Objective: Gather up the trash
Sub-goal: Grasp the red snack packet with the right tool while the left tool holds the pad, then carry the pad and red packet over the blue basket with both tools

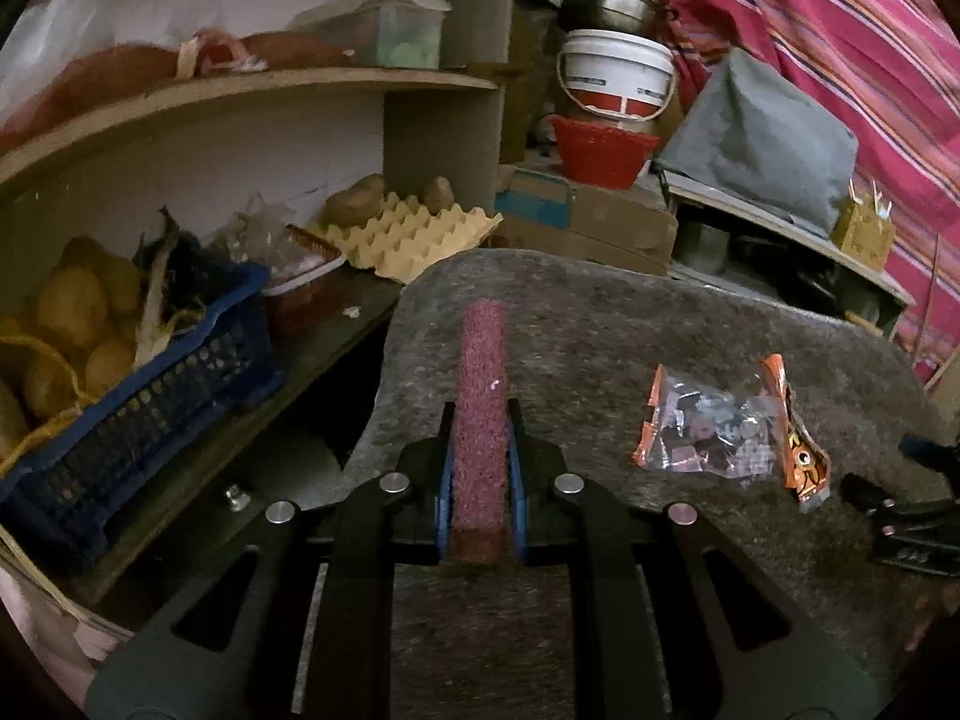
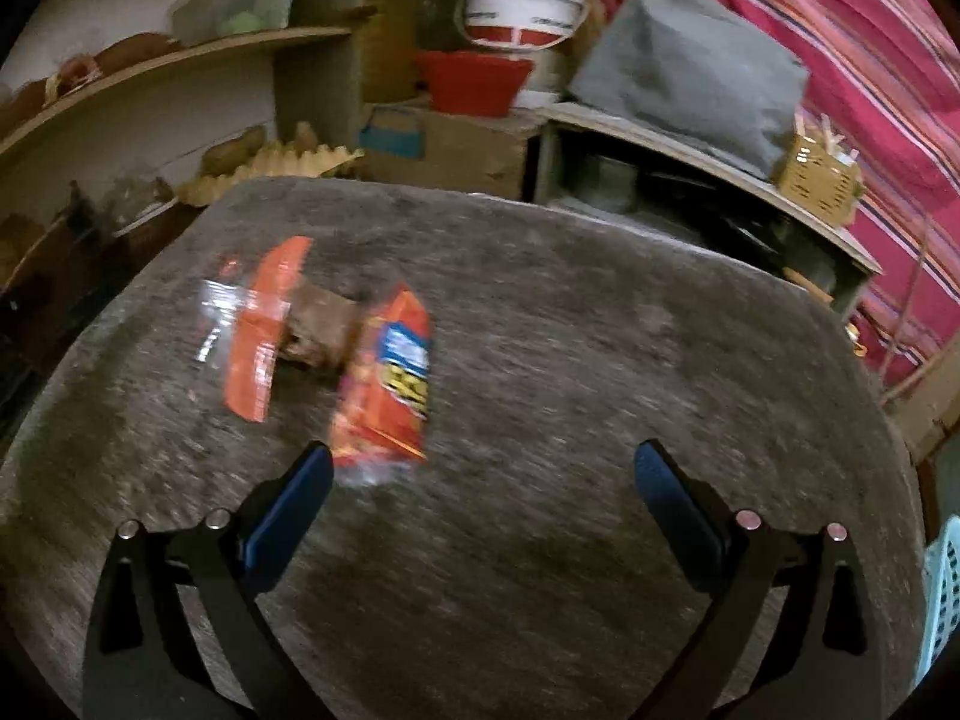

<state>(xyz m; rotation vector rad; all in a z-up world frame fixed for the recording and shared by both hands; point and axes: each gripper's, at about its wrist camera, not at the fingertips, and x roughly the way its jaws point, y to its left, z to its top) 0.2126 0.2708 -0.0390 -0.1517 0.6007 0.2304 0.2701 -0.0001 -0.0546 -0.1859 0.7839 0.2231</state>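
Table (image 2: 540, 330), wrapper (image 2: 384, 384) beside right gripper (image 2: 480, 480)

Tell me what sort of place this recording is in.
Probably a home pantry or storeroom. Wooden shelves hold an egg tray with potatoes and a blue crate of produce, and a plastic bucket is stacked above a cardboard box.

A grey felt-covered table (image 2: 600, 330) bears two orange snack wrappers (image 2: 384, 384) and a clear wrapper (image 1: 720, 426).
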